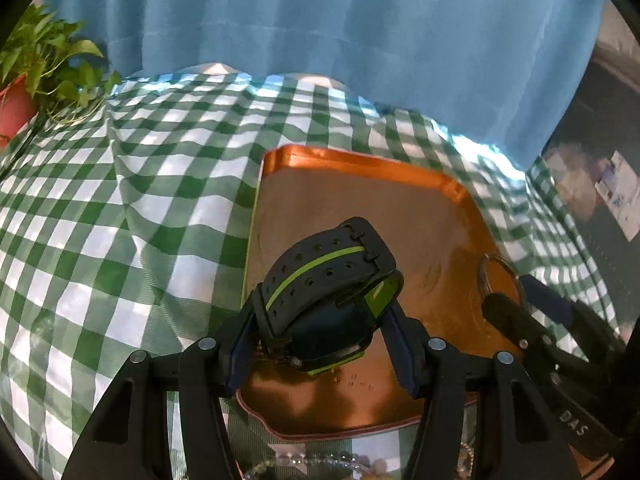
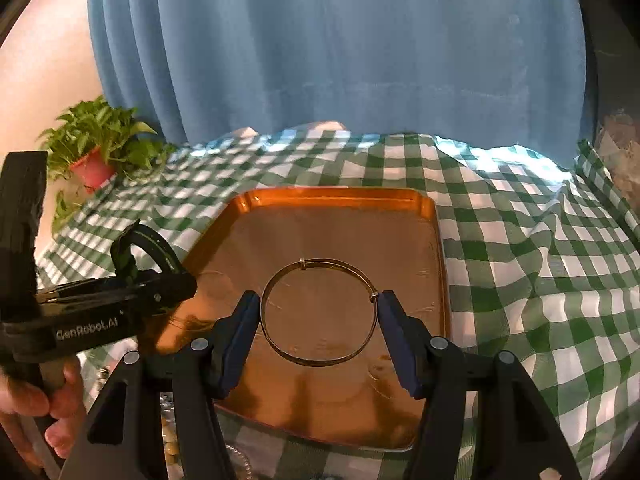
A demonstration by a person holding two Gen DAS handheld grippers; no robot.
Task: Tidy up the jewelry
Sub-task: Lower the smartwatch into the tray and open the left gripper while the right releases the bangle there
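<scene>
Plainly, both grippers are carrying jewelry over the tray (image 2: 436, 248). The left gripper (image 1: 324, 312) is clamping a watch (image 1: 328, 280) at about half opening; the right gripper (image 2: 318, 312) is pinching a bangle (image 2: 320, 362) across its width, jaws equally half open.

The bangle is the likelier to slip: only two thin edges are meeting the pads (image 2: 390, 320), so any twist could be springing it out to clatter and roll off the tray onto the cloth (image 2: 540, 280). The watch could be tipping forward, since its strap loop is overhanging the fingertips. The two grippers are working close together and could be bumping.

The watch's long axis is running away from the camera, strap loop pointing up and far. The bangle is lying nearly flat, a ring with no long axis.
</scene>
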